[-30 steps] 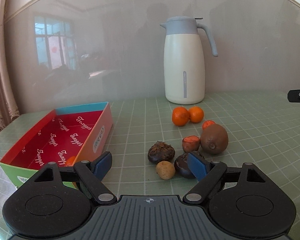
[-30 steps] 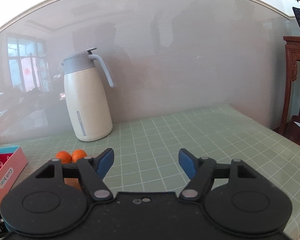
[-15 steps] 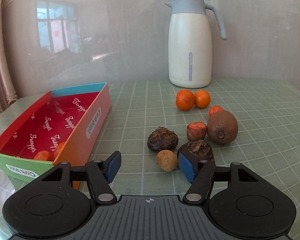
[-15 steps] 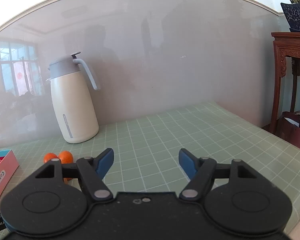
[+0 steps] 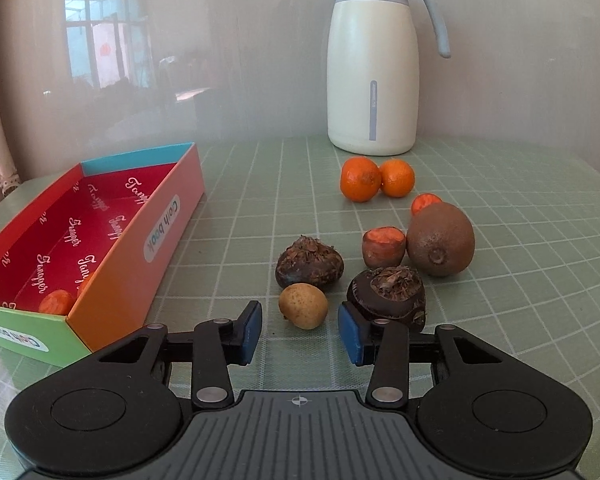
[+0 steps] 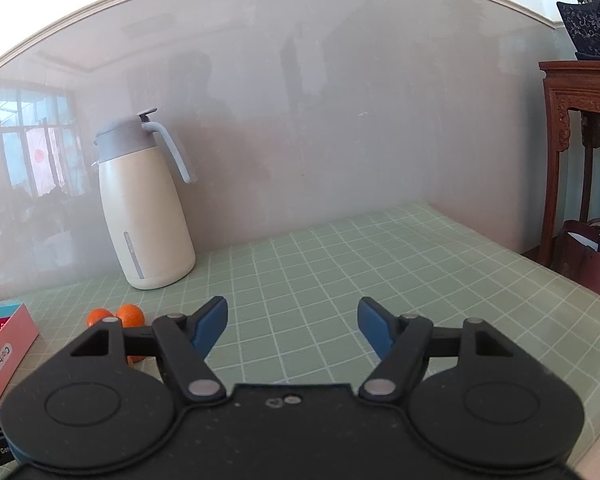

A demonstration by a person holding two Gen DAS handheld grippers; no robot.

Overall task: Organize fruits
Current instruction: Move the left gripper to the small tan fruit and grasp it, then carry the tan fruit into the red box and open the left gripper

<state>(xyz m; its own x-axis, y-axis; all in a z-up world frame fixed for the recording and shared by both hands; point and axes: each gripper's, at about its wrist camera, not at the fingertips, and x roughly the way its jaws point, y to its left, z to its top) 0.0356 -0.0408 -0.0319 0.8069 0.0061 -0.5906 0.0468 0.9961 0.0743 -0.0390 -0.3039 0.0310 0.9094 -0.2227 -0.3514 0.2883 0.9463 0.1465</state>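
Observation:
In the left wrist view my left gripper (image 5: 300,332) is open, low over the table, with a small tan longan (image 5: 303,305) just ahead between its fingertips. Two dark water chestnuts (image 5: 309,268) (image 5: 388,294) lie beside it; the right fingertip is close to the nearer one. Beyond are a brown kiwi (image 5: 440,239), two small red-orange fruits (image 5: 383,245) (image 5: 425,202) and two mandarins (image 5: 360,179). The colourful box (image 5: 168,228) at left holds small orange fruits (image 5: 54,302). My right gripper (image 6: 293,325) is open and empty above the table; the mandarins (image 6: 116,316) show at its left.
A cream thermos jug (image 5: 372,64) stands at the back against the wall, also in the right wrist view (image 6: 144,208). The green checked tablecloth (image 6: 380,264) covers the table, whose right edge meets a wooden stand (image 6: 580,128) with a bag (image 6: 588,256) below it.
My left gripper has come forward and lower toward the fruits, bringing the longan between its fingertips, which have narrowed somewhat. My right gripper has swung to the right and tilted up; the jug and box moved left in its view.

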